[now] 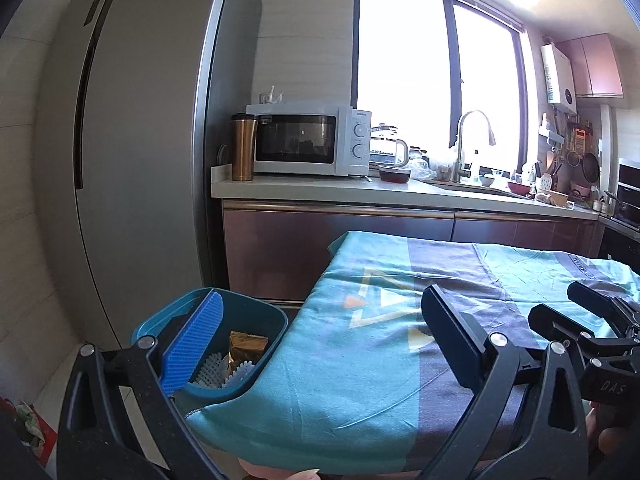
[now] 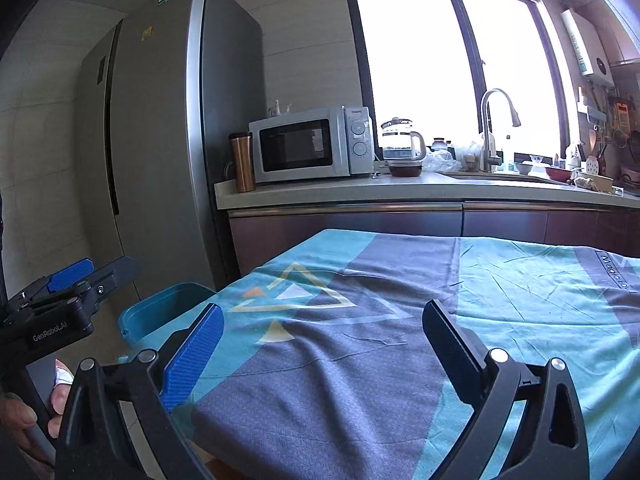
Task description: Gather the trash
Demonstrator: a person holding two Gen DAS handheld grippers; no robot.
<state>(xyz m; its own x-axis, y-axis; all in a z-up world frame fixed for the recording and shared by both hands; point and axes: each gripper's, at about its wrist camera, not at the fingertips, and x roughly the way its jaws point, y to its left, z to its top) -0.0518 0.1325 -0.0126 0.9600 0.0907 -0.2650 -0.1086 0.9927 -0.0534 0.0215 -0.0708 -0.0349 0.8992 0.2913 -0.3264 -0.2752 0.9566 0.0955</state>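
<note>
A teal trash bin [image 1: 256, 316] stands at the left edge of the cloth-covered table [image 1: 360, 360]. Inside it lie a gold foil wrapper [image 1: 246, 350] and white foam netting [image 1: 210, 372]. My left gripper [image 1: 320, 344] is open and empty, its blue-padded left finger over the bin's mouth and its right finger over the cloth. My right gripper [image 2: 320, 344] is open and empty above the cloth. The bin's rim [image 2: 160, 308] shows at the left in the right wrist view. The left gripper also shows there [image 2: 80, 280], and the right gripper in the left wrist view [image 1: 592, 312].
A tall grey fridge [image 1: 140, 140] stands left. Behind the table runs a counter [image 1: 360, 192] with a copper tumbler [image 1: 243, 148], microwave [image 1: 308, 140], glass kettle [image 1: 388, 148], sink tap [image 1: 472, 140] and dishes. A bag [image 1: 28, 424] lies on the floor at lower left.
</note>
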